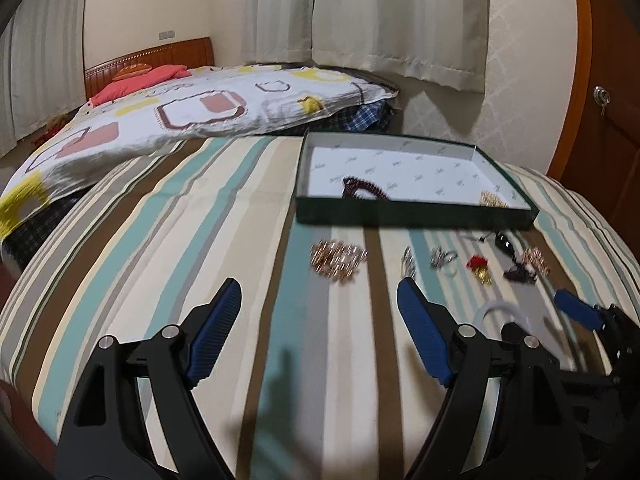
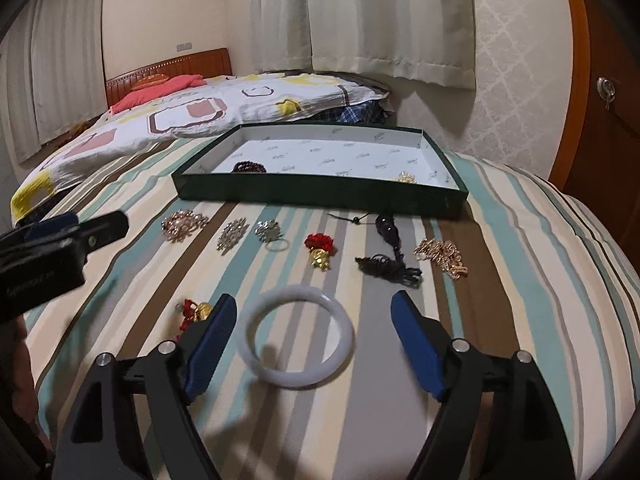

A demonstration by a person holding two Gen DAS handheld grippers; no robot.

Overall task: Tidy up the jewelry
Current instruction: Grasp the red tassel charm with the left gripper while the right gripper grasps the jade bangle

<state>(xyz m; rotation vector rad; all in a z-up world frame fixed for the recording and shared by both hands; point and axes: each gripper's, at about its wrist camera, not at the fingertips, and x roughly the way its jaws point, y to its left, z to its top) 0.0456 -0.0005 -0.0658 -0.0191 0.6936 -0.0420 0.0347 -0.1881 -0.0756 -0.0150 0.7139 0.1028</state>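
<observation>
Roughly, left to right:
Left gripper (image 1: 320, 332): jaws spread wide, holding nothing, over bare striped bedcover (image 1: 160, 280) near the left end of the row.
Box (image 2: 320, 196): green, open, far side of the cover; dark bead bracelet (image 2: 249, 167) lies in it at left, gold piece (image 2: 408, 177) at right. Two items stowed, by my count.
Loose row, near side of box: rose-gold cluster (image 2: 185, 225), silver brooch (image 2: 232, 235), ring (image 2: 272, 234), red-and-gold charm (image 2: 320, 250), black cord pendant (image 2: 390, 256), gold chain (image 2: 442, 256).
Nearer: second red charm (image 2: 194, 312), partly hidden by a finger.
Right gripper (image 2: 312, 344): jaws spread, straddling the white bangle (image 2: 298, 336), not touching it.
Progress: early; most pieces are not yet in the box. Bangle looks next.
</observation>
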